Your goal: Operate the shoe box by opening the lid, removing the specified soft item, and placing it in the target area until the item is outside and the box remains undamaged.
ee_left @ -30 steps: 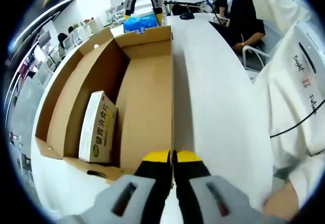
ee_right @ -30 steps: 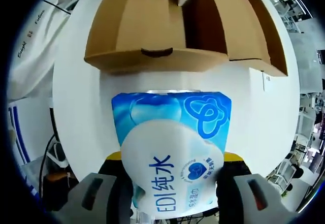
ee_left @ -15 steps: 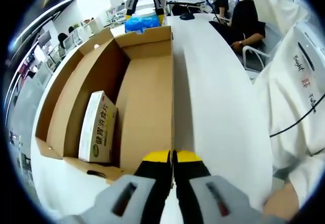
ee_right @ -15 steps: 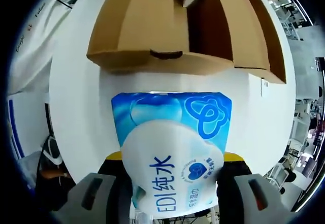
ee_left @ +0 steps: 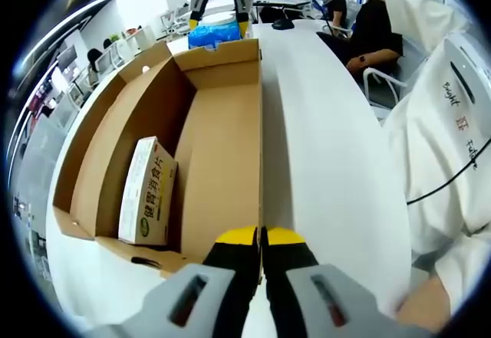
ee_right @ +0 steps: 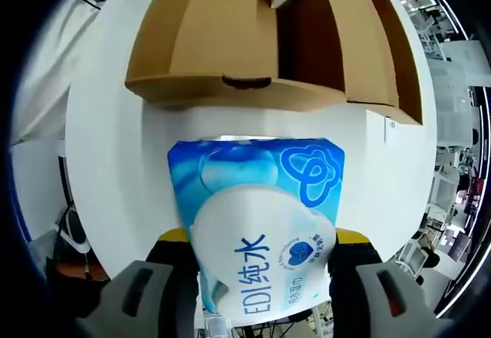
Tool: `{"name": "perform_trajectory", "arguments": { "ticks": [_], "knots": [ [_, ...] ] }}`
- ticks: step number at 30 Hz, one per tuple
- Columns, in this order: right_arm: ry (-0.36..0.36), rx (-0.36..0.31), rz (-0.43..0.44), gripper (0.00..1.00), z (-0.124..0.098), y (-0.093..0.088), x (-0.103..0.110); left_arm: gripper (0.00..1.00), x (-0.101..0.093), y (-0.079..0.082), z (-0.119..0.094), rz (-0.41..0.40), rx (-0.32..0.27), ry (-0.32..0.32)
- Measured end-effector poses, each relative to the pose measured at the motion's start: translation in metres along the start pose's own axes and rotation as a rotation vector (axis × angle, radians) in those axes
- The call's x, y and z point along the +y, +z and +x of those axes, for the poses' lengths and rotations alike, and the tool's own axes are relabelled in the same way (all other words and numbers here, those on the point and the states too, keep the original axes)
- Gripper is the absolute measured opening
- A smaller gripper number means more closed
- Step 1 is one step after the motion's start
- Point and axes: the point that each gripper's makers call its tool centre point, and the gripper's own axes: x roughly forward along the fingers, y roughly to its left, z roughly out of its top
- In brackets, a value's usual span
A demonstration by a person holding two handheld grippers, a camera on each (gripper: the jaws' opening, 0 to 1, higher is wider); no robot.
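Shoe box (ee_left: 222, 146): brown cardboard, lid open, upright on white table, undamaged. Tissue pack (ee_right: 257, 223): blue-and-white soft plastic pack, outside the box just past its far end wall, clamped between the right gripper (ee_right: 259, 277) jaws, above the table.

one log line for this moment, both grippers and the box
left gripper: shut on box wall | right gripper: shut on tissue pack, outside box | shoe box: open, medicine carton inside

Claw (ee_right: 259, 250) grips tissue pack (ee_right: 257, 215)
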Motion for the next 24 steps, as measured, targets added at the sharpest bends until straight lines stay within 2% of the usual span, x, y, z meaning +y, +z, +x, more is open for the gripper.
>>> {"name": "perform_trajectory", "arguments": {
  "ticks": [11,14,16,24],
  "knots": [
    [-0.086,-0.023,0.026,0.66,-0.01,-0.004,-0.001,0.01,0.001,0.0,0.001,0.001,0.0,0.0],
    [-0.099,-0.029,0.034,0.65,-0.013,-0.003,-0.002,0.01,0.002,0.0,0.002,0.001,0.001,0.0],
    [-0.105,-0.05,0.075,0.65,-0.013,0.0,-0.001,0.01,0.002,0.0,0.002,-0.002,0.003,0.002],
    [-0.135,-0.073,0.082,0.66,-0.013,0.002,-0.003,0.01,0.002,0.0,0.002,0.001,0.002,0.003]
  ]
}}
